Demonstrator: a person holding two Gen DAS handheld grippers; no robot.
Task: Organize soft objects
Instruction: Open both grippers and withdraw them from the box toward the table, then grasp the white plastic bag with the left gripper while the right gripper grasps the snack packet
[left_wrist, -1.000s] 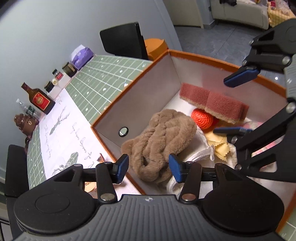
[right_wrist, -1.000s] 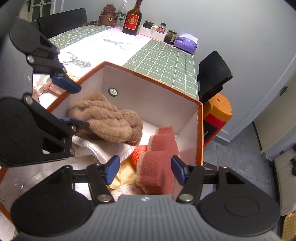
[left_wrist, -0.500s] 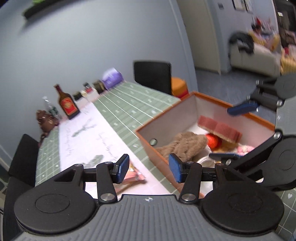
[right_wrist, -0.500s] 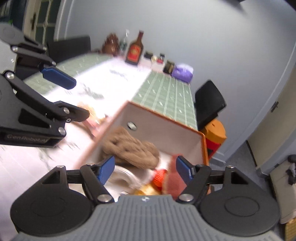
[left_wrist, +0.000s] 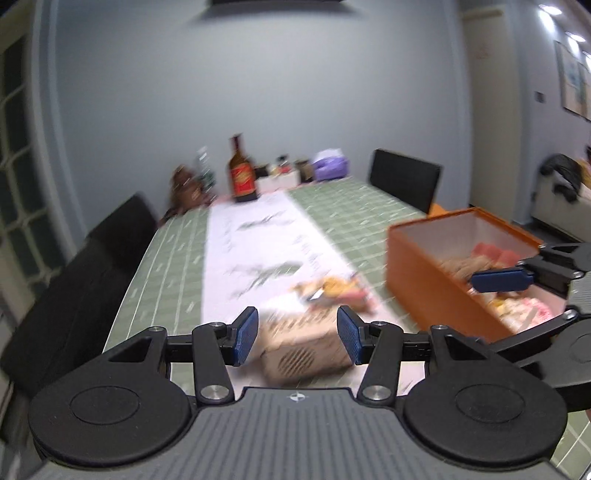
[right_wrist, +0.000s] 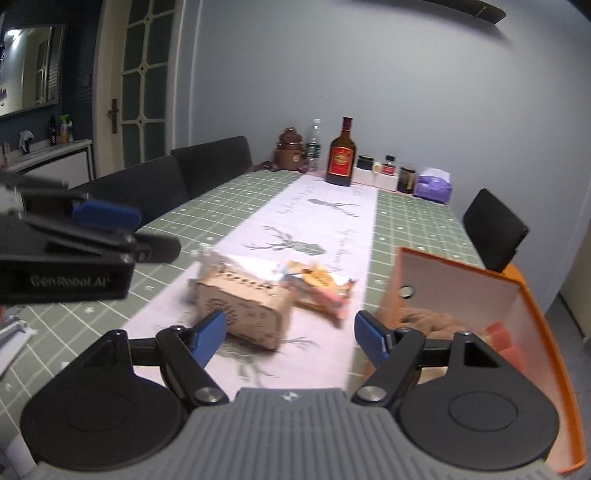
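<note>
The orange box (right_wrist: 532, 295) sits on the right side of the table (right_wrist: 417, 225) with the brown plush thing (right_wrist: 428, 317) and reddish sponge (right_wrist: 498, 332) already inside, and just left of it on the white runner (right_wrist: 325, 221) lie a tan speaker-looking block (right_wrist: 247, 310) and a heap of snack wrappers (right_wrist: 321, 288). Both sets of jaws hold nothing: the left gripper (left_wrist: 297, 336) stands about half open right over the block, while the right gripper (right_wrist: 291, 334) has just been opening and now stands wide. The right wrist view is way sharper and shows the bottle (right_wrist: 341, 155), jars and purple tissue pack (right_wrist: 433, 184) at the far end, while the left one is blurry but catches the box's orange outer wall (left_wrist: 424, 280).
</note>
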